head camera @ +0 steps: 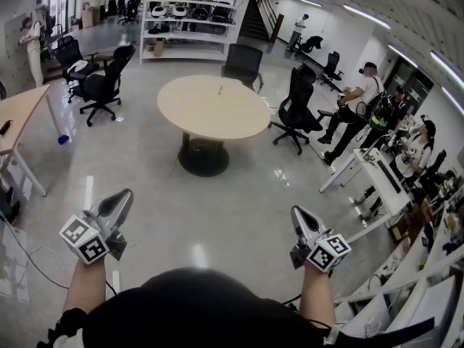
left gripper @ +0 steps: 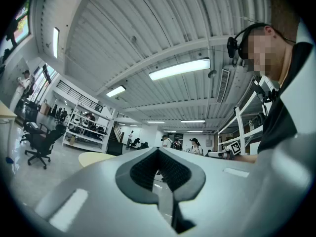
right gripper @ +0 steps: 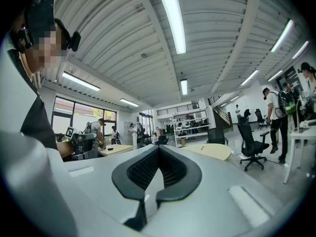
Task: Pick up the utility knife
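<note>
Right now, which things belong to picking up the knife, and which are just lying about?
For the job: left gripper, right gripper, both shut; round table; small thing on it, maybe the knife.
Lying about: chairs, shelves, desk.

L hand-held gripper (head camera: pixel 118 203) & R hand-held gripper (head camera: pixel 301 220) — jaws together, nothing held, forearms out front.

An open office: round table (head camera: pixel 214 107), swivel chairs (head camera: pixel 299 100), desks (head camera: pixel 18 114), storage shelves (head camera: pixel 190 38).
</note>
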`<state>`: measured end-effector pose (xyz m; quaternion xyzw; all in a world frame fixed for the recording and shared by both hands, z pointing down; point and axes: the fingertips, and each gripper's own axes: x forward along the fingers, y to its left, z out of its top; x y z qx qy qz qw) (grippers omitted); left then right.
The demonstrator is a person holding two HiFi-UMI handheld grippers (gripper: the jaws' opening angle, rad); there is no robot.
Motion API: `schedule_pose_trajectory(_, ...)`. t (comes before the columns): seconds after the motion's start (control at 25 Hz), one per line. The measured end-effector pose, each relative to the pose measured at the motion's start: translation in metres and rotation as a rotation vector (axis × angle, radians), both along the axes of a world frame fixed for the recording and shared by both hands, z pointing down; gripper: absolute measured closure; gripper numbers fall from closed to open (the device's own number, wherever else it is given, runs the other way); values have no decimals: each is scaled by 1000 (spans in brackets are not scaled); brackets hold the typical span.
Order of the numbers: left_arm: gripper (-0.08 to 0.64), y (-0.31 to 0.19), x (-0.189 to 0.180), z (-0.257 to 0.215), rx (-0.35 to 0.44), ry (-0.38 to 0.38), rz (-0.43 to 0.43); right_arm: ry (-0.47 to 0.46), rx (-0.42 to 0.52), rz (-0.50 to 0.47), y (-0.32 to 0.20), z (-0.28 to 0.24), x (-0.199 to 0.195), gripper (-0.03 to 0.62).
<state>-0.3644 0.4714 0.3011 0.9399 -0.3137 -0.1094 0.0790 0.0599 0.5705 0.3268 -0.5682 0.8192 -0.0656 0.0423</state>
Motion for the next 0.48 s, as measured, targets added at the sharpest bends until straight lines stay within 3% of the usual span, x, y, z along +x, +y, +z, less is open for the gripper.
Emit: schedule_pose_trajectory(0.48,572,-2,2,-1,6,5,6,-6,7,8,3,-1,1,580)
